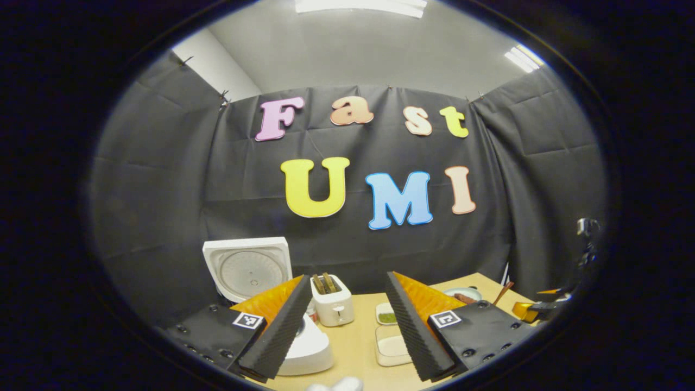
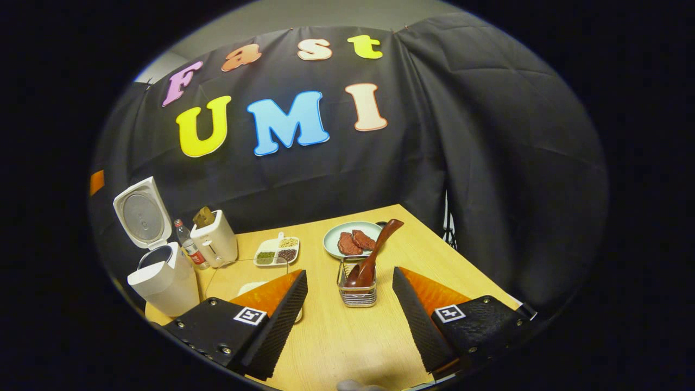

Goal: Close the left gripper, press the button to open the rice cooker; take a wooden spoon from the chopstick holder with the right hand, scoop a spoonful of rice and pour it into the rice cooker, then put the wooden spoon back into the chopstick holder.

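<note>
Both tongs, left (image 1: 345,326) and right (image 2: 350,317), spread, pinching nothing; wooden spoon (image 2: 374,255) (seemingly leaning) in chopstick holder (image 2: 357,293).

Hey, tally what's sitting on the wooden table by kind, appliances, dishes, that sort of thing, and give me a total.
Appliances: 2, open white rice cooker, white toaster
Dishes: 2, divided white grain tray, pale green plate
Bottles: 1, small clear bottle
Utensil holders: 1, wire chopstick holder with brown wooden spoon
Total: 6

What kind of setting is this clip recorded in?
Likely a mock kitchen staged in a recording booth: black cloth walls surround a wooden table holding an open rice cooker, a toaster and a plate of food.
</note>
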The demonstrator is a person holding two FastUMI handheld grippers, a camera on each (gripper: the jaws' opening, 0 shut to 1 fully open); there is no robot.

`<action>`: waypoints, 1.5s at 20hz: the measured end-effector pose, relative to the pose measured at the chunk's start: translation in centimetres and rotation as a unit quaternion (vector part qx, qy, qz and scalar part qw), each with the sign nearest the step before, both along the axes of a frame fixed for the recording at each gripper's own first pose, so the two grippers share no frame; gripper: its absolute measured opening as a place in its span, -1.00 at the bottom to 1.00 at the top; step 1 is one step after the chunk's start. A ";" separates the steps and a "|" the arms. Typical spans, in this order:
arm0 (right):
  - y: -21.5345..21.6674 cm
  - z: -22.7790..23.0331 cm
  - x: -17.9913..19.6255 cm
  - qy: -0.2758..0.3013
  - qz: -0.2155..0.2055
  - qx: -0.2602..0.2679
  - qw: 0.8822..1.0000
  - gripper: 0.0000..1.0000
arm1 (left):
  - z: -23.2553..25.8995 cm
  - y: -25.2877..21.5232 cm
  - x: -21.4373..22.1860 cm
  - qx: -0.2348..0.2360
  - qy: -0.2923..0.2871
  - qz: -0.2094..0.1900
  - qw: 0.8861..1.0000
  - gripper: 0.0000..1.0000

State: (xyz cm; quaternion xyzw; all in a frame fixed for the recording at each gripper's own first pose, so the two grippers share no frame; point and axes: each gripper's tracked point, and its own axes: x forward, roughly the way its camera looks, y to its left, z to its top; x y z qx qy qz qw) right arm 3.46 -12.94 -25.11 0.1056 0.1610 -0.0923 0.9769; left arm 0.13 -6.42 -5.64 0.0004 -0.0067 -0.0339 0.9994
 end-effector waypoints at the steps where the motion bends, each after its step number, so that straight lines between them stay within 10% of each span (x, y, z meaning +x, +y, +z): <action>1: -0.7 -1.0 1.4 0.004 -0.004 0.010 1.000 0.93 | -0.1 -0.2 0.1 -0.005 0.002 0.001 1.000 0.92; 11: -5.1 -8.1 14.9 0.035 -0.005 0.041 0.999 0.97 | -3.1 1.2 1.3 0.020 0.036 0.069 0.997 0.90; 20: -6.7 -9.7 18.7 0.051 0.000 0.073 0.996 0.97 | -4.0 1.5 2.1 0.023 0.050 0.100 0.993 0.88; 22: -6.6 -9.7 18.8 0.053 0.004 0.083 0.995 0.58 | -3.9 1.0 2.5 0.026 0.048 0.096 0.994 0.89; 25: -6.2 -9.0 18.8 0.051 0.006 0.089 0.995 -0.55 | -4.0 0.8 2.8 0.034 0.048 0.094 0.994 0.89; 30: -5.6 -8.5 18.8 0.061 0.012 0.074 0.995 -0.67 | -3.6 1.5 3.1 0.036 0.039 0.093 0.994 0.90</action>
